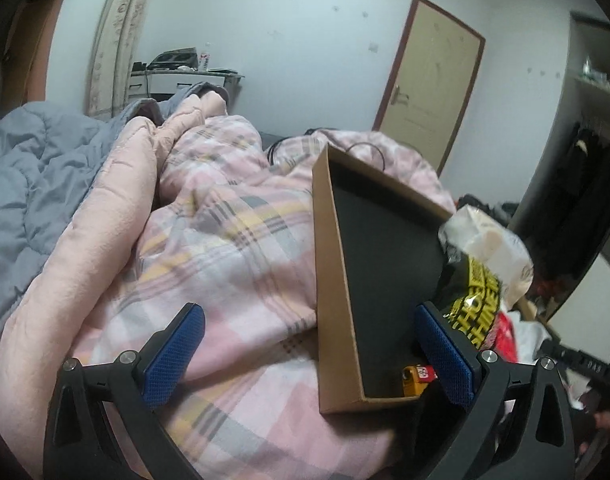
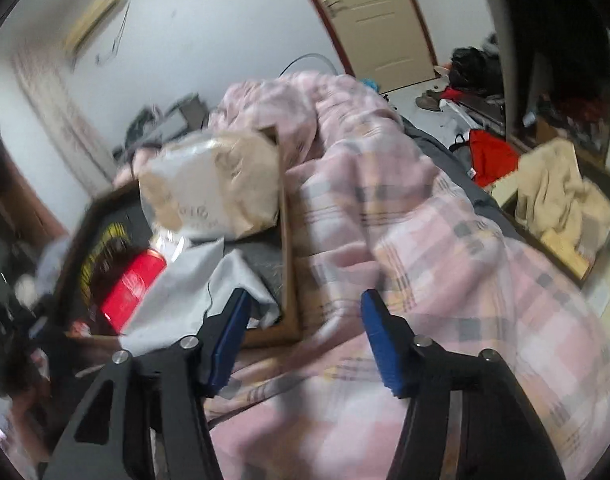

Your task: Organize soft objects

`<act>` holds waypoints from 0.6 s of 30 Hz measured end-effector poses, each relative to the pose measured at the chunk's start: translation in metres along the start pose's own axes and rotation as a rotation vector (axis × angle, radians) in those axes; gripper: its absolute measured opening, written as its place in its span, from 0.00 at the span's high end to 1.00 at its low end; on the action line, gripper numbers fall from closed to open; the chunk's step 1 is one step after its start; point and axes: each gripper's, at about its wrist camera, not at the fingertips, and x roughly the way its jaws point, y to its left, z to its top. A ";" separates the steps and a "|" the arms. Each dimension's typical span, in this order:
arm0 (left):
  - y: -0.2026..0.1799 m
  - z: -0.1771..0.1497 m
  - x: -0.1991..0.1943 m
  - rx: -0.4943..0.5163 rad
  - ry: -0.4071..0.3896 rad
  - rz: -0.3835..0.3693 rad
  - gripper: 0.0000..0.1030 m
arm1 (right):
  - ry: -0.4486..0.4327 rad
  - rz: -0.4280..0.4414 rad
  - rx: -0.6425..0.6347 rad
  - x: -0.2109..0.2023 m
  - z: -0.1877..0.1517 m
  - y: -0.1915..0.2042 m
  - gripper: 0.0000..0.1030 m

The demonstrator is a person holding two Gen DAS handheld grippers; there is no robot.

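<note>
So the stuff being sorted is going into a cardboard box (image 1: 337, 280) sitting on the bed, on top of the pink plaid quilt (image 1: 233, 240); the box has a dark liner and it's already partly loaded. From the right wrist view you can see a puffy cream packet in clear wrap (image 2: 213, 184) riding highest at the far end, a red pack (image 2: 131, 288) lower down, a black-and-yellow printed bag (image 2: 101, 252) under it, and a pale grey cloth (image 2: 193, 292) draped over the near edge of the box.

Left gripper (image 1: 309, 356) has its fingers spread wide, nothing between them but quilt and the box's side wall; no contact that I can see. Right gripper (image 2: 305, 340) is partway apart, also empty; the grey cloth sits just beside its left finger, though that view is smeared with motion blur, so I can't swear it isn't brushing it.

Handling-wise: everything here looks light and squashy. The cream packet should give under the pads, and the wrap is probably slick, so I'd pinch across its fat middle or a gathered end rather than a flat face; the grey cloth is floppy, so bunch a fold and expect the rest to trail; the box itself is stiff, so a wall is the place to grab if it needs steadying on that soft quilt.
</note>
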 end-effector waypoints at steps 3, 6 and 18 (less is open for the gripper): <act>-0.005 0.001 0.009 0.027 0.019 0.028 0.00 | -0.009 -0.038 -0.017 -0.002 0.008 0.005 0.47; -0.005 0.002 0.025 0.031 0.052 0.051 0.04 | 0.015 -0.040 -0.016 0.005 0.011 0.005 0.62; 0.009 -0.006 0.007 0.013 0.065 -0.066 0.69 | 0.051 -0.043 -0.077 0.014 0.007 0.015 0.91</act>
